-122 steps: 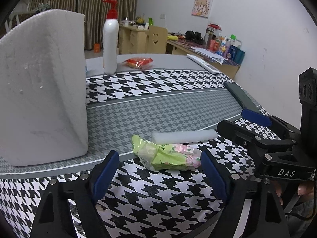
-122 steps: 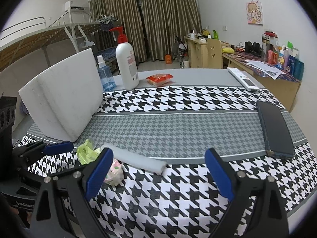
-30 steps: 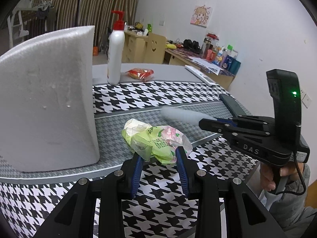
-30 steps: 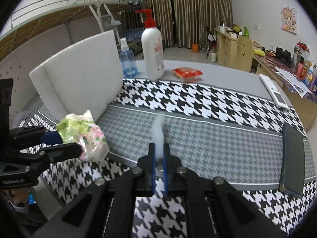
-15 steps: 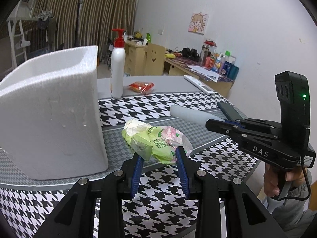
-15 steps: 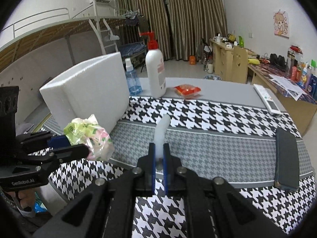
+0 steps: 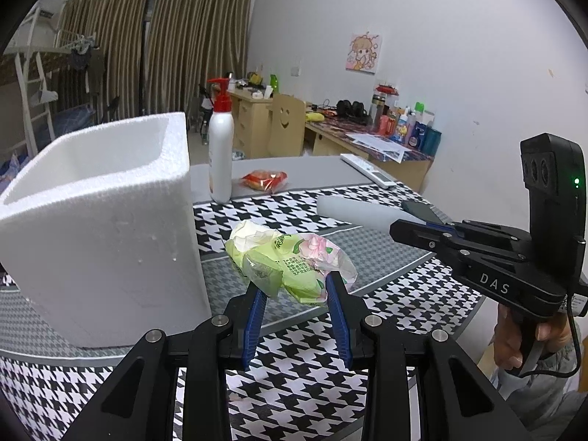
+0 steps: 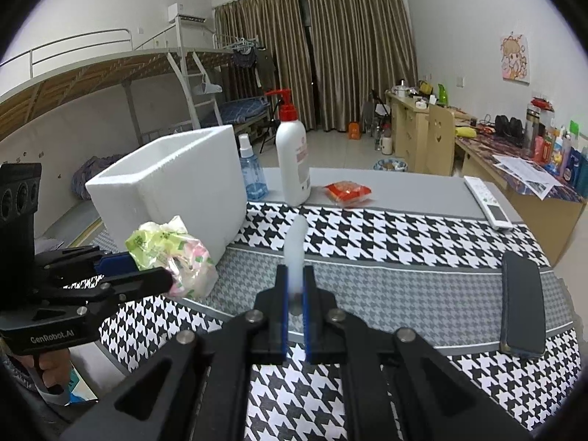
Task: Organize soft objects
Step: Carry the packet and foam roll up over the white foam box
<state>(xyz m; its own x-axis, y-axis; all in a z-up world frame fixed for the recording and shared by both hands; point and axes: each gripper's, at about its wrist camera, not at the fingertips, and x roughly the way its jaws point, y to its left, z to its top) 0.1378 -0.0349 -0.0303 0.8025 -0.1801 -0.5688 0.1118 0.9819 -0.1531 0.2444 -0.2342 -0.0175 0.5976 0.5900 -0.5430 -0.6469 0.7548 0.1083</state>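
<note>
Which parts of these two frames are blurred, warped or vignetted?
Right wrist view: the white foam stick smears out of focus between the blue-padded fingers; the far room stays sharp. Left wrist view: the crumpled green and pink plastic packet is crisp. Both views: fisheye bending, black corners.

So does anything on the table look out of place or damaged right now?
Nothing spilled or broken. The tissue pack in the left gripper is crumpled, and the foam strip sticks out of the right gripper, both off the table.
</note>
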